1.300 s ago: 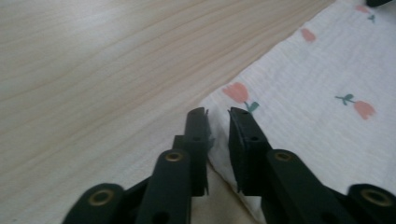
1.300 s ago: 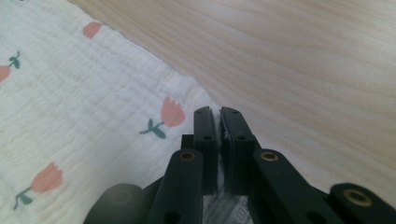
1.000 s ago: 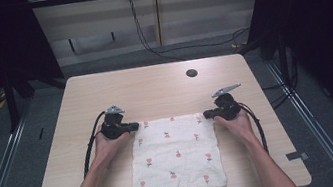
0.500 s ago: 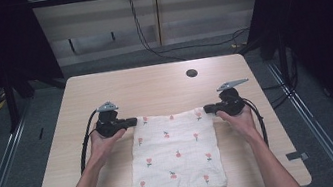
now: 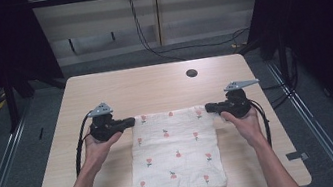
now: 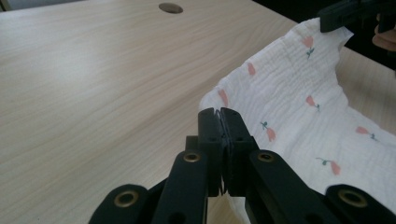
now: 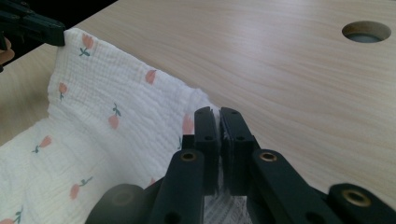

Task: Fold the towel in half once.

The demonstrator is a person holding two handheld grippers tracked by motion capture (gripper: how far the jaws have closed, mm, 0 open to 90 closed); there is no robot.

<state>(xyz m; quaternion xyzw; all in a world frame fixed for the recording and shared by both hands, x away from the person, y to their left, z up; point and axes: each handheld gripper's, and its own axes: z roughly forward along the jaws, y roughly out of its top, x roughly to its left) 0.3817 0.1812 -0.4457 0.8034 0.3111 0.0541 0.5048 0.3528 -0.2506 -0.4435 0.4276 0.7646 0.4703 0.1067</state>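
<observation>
- Both far corners of the muslin cloth [image 5: 175, 147] are pinched right now. The left gripper [image 6: 219, 114] has its jaws clamped flat together, with a sliver of white fabric poking out at the tips, and the right gripper [image 7: 219, 114] is clamped the same way on the opposite corner.
- The cloth itself, white with little pink flower prints, lies mostly flat on the wooden table [image 5: 152, 83]. Only the far edge is lifted, strung between the two sets of jaws, and it sags a bit in the middle.
- Looks to me like a fold is being set up, far edge brought toward the near edge.
- If it were me, I'd keep both grips shut hard. There's not much fabric between those jaws, so a loose squeeze probably drops a corner.
- Keep the two grippers level and the same way apart, so the edge between them stays taut and doesn't bunch.
- Lift just enough to clear the part lying below the jaws, then carry both corners toward the person together.
- Line the held corners over the near corners before letting go, or the fold ends up crooked.
- The cable hole [image 5: 191, 73] sits well beyond the jaws, no bother.
</observation>
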